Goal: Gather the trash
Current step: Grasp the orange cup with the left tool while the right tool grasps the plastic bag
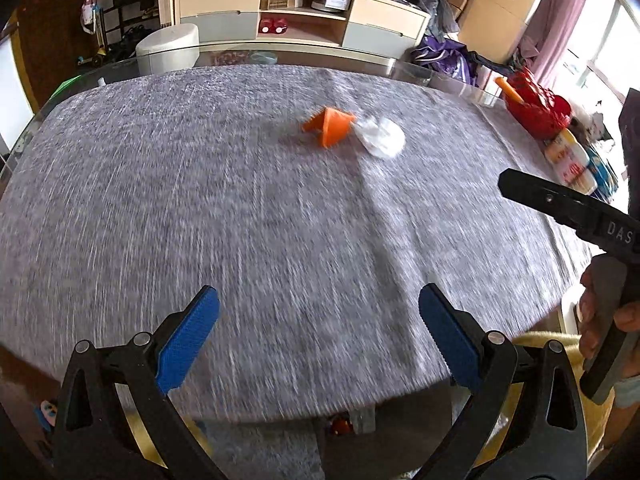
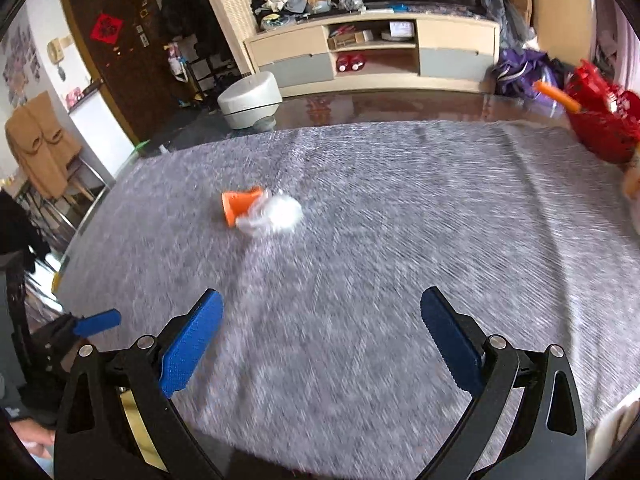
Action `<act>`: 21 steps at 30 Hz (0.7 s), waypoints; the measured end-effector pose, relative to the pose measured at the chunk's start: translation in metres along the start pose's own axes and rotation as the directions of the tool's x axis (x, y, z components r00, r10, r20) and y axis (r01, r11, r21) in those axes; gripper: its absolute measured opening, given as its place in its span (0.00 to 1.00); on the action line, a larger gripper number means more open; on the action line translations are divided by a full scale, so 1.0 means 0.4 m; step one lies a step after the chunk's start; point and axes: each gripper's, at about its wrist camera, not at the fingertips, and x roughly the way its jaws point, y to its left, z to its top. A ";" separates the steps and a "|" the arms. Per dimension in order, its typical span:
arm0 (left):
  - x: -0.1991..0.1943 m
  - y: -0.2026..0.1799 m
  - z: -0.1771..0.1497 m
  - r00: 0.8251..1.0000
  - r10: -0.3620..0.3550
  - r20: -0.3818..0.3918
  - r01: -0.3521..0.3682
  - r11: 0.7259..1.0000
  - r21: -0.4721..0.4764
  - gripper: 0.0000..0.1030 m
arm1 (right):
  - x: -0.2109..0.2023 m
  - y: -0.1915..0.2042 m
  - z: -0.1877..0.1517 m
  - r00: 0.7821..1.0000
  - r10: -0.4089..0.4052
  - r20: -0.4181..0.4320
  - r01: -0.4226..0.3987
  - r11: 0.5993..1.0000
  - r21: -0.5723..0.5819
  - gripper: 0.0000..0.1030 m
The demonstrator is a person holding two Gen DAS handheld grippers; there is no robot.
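An orange cup [image 1: 329,127] lies tipped on its side on the grey tablecloth [image 1: 200,208], touching a crumpled white wad of plastic or paper [image 1: 381,137]. The right wrist view shows the same orange cup [image 2: 241,205] and white wad [image 2: 276,213] at centre left. My left gripper [image 1: 319,322] hovers over the near edge of the table, open and empty, well short of the trash. My right gripper [image 2: 322,326] is likewise open with nothing between its blue pads [image 2: 192,344]. Both pictures are blurred by motion.
A red basket [image 1: 536,106] with an orange stick stands at the table's right edge, beside a yellow-white packet [image 1: 570,158]. The right gripper's black body and a hand [image 1: 600,312] show at right. Behind the table stand a white stool [image 1: 168,50] and a low cabinet [image 1: 300,16].
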 end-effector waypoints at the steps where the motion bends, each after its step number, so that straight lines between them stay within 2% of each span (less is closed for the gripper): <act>1: 0.012 0.008 0.016 1.000 0.008 -0.003 -0.008 1.000 -0.002 0.92 | 0.021 0.001 0.010 1.000 0.009 -0.007 -0.009 1.000 0.010 0.96; 4: 0.038 0.023 0.055 1.000 0.024 -0.004 -0.024 1.000 0.016 0.92 | 0.082 0.021 0.040 0.999 0.031 -0.022 -0.031 1.000 0.004 0.94; 9: 0.074 0.035 0.103 0.999 0.041 0.005 -0.042 0.998 0.042 0.92 | 0.157 0.052 0.076 0.998 0.053 -0.041 -0.054 0.998 -0.019 0.80; 13: 0.101 0.042 0.139 0.999 0.032 0.003 -0.032 0.999 0.039 0.92 | 0.193 0.068 0.091 0.997 0.061 -0.048 -0.063 0.998 -0.031 0.65; 18: 0.136 0.037 0.181 0.999 0.033 0.001 -0.033 0.998 0.051 0.92 | 0.242 0.064 0.105 0.994 0.072 -0.086 -0.075 0.997 -0.030 0.52; 20: 0.148 0.034 0.197 0.999 0.032 0.003 -0.032 0.998 0.057 0.92 | 0.245 0.053 0.103 0.993 0.077 -0.092 -0.081 0.996 -0.034 0.38; 21: 0.154 0.032 0.204 1.000 0.030 0.006 -0.031 0.998 0.058 0.92 | 0.247 0.048 0.106 0.993 0.079 -0.092 -0.083 0.996 -0.037 0.37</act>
